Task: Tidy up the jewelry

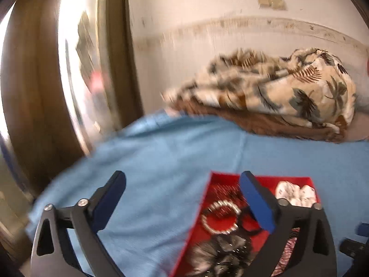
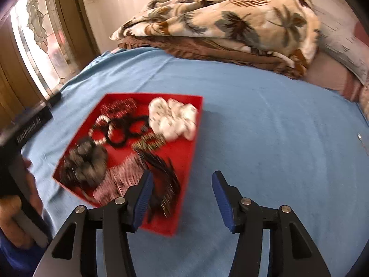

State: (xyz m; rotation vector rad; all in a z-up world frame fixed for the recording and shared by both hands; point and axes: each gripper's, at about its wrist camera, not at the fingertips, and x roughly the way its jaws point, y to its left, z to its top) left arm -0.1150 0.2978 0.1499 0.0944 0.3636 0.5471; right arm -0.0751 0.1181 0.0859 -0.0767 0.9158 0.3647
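Note:
A red tray [image 2: 184, 152] lies on the blue sheet and holds several pieces. Among them are a white scrunchie [image 2: 173, 117], a bead bracelet [image 2: 101, 129], black hair ties [image 2: 129, 127], a grey-black scrunchie [image 2: 85, 164] and a dark comb clip [image 2: 163, 177]. My right gripper [image 2: 183, 196] is open above the tray's near right corner, with nothing between its pads. My left gripper [image 1: 184, 198] stands wide open and empty over the tray [image 1: 288, 179]. Its right finger covers part of the bead bracelet [image 1: 220, 217] and sits beside the white scrunchie [image 1: 297, 192].
The blue sheet [image 2: 265, 138] covers a bed. A palm-print blanket [image 2: 230, 18] is heaped at the far end against the wall. A stained-glass door [image 2: 34, 34] stands to the left. A hand [image 2: 13, 212] grips the other tool's handle at the left edge.

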